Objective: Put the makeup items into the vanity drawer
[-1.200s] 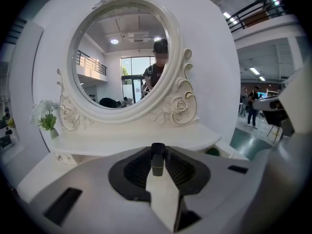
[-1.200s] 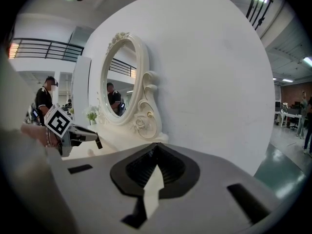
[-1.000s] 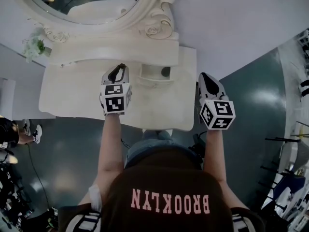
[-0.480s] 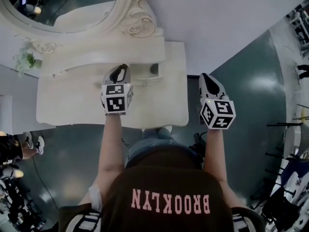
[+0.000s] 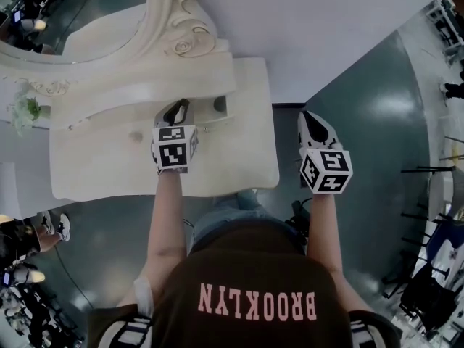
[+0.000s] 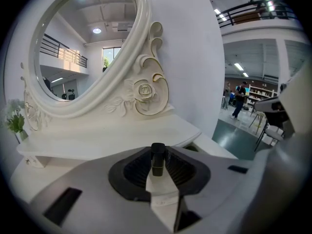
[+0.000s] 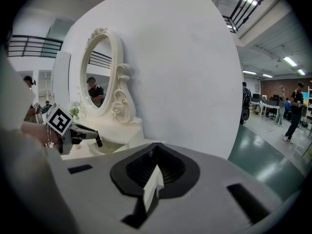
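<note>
My left gripper (image 5: 181,106) is shut on a small black makeup tube (image 6: 157,160), which stands upright between the pads. It hovers over the cream vanity top (image 5: 109,165), just left of the small open drawer (image 5: 217,106) under the mirror shelf. A dark round thing lies inside that drawer. My right gripper (image 5: 306,116) hangs over the floor beside the vanity's right edge, its pads together and nothing in them. The right gripper view shows the left gripper (image 7: 73,130) with the black tube (image 7: 98,140) next to the drawer (image 7: 111,147).
An oval mirror (image 5: 80,20) in a carved cream frame rises behind the vanity against a white wall (image 5: 326,20). A small green plant (image 5: 25,109) sits at the shelf's left end. Green floor (image 5: 377,122) lies to the right. People stand far off.
The vanity has slid left and down in the head view. My left gripper with the black tube has come closer to the open drawer. The right gripper now hangs beside the vanity, over floor.
</note>
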A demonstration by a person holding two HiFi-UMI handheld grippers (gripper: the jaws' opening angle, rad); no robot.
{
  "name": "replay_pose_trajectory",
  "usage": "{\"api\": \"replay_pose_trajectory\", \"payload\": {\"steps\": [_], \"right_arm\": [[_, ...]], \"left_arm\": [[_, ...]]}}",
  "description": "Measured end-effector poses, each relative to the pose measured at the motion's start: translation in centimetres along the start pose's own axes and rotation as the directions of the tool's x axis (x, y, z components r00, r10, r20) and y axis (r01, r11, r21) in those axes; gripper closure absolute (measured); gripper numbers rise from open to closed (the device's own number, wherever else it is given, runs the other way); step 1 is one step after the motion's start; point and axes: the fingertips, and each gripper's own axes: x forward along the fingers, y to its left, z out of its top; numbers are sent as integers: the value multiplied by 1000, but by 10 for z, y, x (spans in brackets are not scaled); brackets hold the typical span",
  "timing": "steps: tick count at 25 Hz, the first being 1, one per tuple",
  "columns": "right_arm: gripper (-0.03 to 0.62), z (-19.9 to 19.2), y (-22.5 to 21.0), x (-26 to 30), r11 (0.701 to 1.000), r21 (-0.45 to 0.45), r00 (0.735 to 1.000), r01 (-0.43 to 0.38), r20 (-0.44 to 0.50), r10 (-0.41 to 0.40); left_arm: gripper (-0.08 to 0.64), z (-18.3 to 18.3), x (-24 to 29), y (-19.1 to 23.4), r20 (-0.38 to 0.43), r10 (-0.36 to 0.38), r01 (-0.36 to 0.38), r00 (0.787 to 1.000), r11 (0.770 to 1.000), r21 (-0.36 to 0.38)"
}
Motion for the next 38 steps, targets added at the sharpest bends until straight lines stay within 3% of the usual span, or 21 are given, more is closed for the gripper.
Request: {"api": "replay_pose_trajectory", "payload": {"steps": [12,21,26,30,38], "right_arm": [[598,-15,2,18,999,-42,997,-17,-76,14],[598,-11,14,26,996,-80,995,-49,-87,42],[598,-12,20,24,993,-94,994,-65,-93,56],[598,-10,24,22,993,-98,994,-73,-90,64],[598,0,43,22,988,-106,991,-116,-72,108]], "left_arm": [[477,-27,25,8,-75,4,-6,997,1000,-29],[477,-30,30,12,-74,33,-31,997,999,25],[405,-38,27,16,-100,31,-30,995,999,11],[370,-30,14,15,-75,10,-13,997,999,-33],[342,-17,-13,27,-10,18,-19,1000,998,-52]]}}
